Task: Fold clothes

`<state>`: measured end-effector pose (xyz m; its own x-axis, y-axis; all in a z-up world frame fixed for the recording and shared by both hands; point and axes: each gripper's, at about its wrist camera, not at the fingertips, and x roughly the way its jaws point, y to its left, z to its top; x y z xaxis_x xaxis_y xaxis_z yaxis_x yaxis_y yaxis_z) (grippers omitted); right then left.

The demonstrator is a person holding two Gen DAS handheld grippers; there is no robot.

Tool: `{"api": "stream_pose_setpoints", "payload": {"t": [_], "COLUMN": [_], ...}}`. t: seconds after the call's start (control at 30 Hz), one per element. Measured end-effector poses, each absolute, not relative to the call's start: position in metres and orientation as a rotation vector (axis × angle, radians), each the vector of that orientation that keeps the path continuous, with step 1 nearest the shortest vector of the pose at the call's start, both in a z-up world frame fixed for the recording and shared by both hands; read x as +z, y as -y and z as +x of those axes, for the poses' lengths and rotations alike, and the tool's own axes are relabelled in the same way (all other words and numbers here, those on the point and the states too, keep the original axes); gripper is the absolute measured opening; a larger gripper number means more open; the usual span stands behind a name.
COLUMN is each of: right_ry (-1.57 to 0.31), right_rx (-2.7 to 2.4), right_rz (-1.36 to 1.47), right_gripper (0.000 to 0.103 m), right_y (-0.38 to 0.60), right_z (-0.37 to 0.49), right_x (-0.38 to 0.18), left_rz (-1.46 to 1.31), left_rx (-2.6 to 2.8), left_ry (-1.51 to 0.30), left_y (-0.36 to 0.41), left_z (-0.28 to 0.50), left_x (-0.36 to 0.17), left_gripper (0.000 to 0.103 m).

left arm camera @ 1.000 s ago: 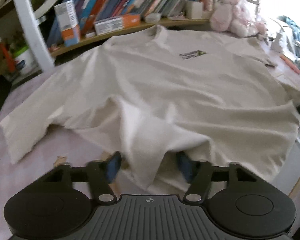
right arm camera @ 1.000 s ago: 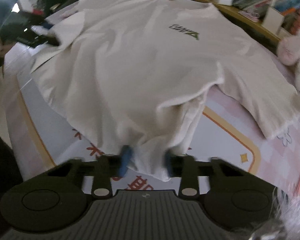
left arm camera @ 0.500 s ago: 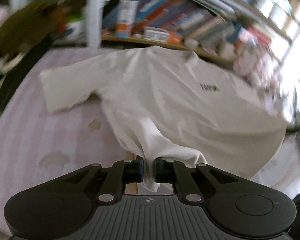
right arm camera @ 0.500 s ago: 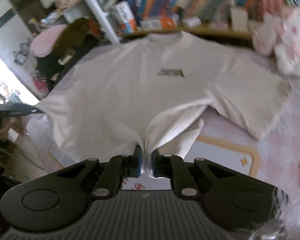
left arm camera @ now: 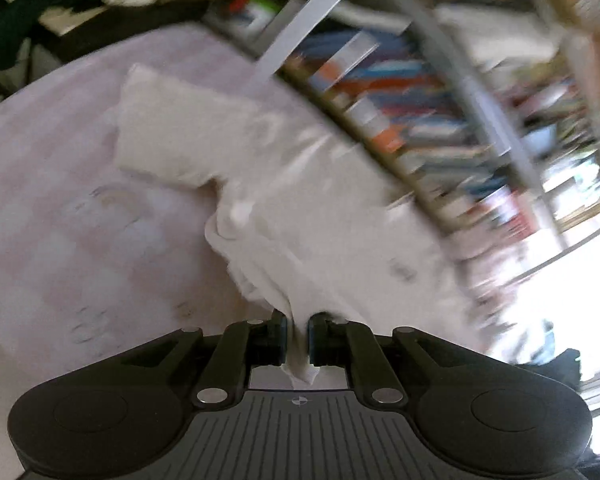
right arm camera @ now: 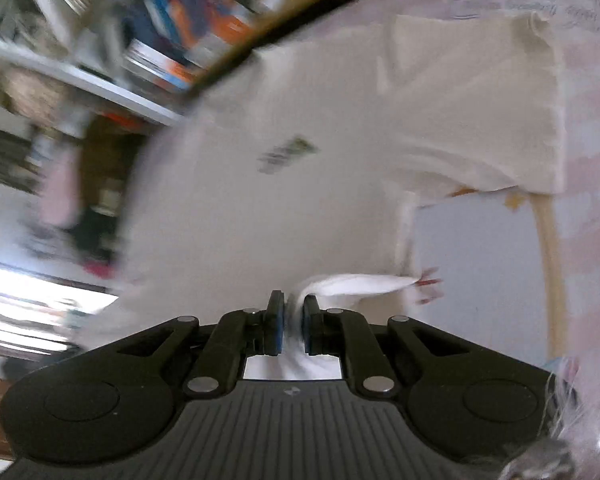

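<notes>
Pink bedspread carries the cream T-shirt, chest side up, collar toward the bookshelf — long axis runs straight away from both grippers, hem nearest. Left gripper and right gripper each clamped tight on a pinch of hem, cloth bunched between the pads, hem lifted — frames blurred. Neither arm nearer.

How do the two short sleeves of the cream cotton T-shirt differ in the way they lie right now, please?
The sleeve in the left wrist view lies fairly smooth on the pale pink cover, while the sleeve in the right wrist view shows creases running toward the armpit. The second also has a frayed, curled cuff edge; the first is too blurred to tell. Both lie spread out flat, away from the left gripper and right gripper, each shut on the cream cotton T-shirt.
</notes>
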<state>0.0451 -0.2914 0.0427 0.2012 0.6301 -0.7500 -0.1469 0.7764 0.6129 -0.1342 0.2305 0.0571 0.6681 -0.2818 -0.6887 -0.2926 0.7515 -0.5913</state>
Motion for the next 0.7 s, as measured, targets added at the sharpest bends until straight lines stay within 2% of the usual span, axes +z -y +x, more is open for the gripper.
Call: {"api": "stream_pose_setpoints", "payload": {"t": [0.1, 0.27, 0.33, 0.4, 0.43, 0.5, 0.67, 0.7], "right_ry": [-1.261, -1.268, -1.282, -1.286, -1.283, -1.277, -1.258, -1.254], "right_rx": [0.558, 0.611, 0.611, 0.603, 0.596, 0.583, 0.549, 0.542], "right_rz": [0.355, 0.203, 0.163, 0.181, 0.207, 0.259, 0.389, 0.414], "right_gripper": [0.009, 0.021, 0.021, 0.015, 0.005, 0.005, 0.005, 0.005], "right_y": [0.279, 0.283, 0.290, 0.297, 0.301, 0.310, 0.334, 0.338], "right_z": [0.039, 0.014, 0.005, -0.001, -0.002, -0.006, -0.014, -0.015], "right_x": [0.032, 0.035, 0.032, 0.035, 0.037, 0.041, 0.052, 0.055], "left_rz": [-0.710, -0.609, -0.559, -0.543, -0.542, -0.616, -0.914, -0.883], "left_rx": [0.035, 0.058, 0.055, 0.030, 0.015, -0.028, -0.147, -0.127], "left_ry": [-0.908, -0.980, -1.017, -1.034, -1.036, -0.997, -0.760, -0.795], "left_y": [-0.233, -0.232, -0.231, -0.229, -0.227, -0.230, -0.251, -0.251], "left_z": [-0.136, -0.152, -0.158, -0.163, -0.165, -0.168, -0.176, -0.174], "left_x": [0.046, 0.041, 0.036, 0.033, 0.033, 0.038, 0.066, 0.064], "left_gripper": [0.009, 0.009, 0.009, 0.009, 0.009, 0.009, 0.009, 0.010]}}
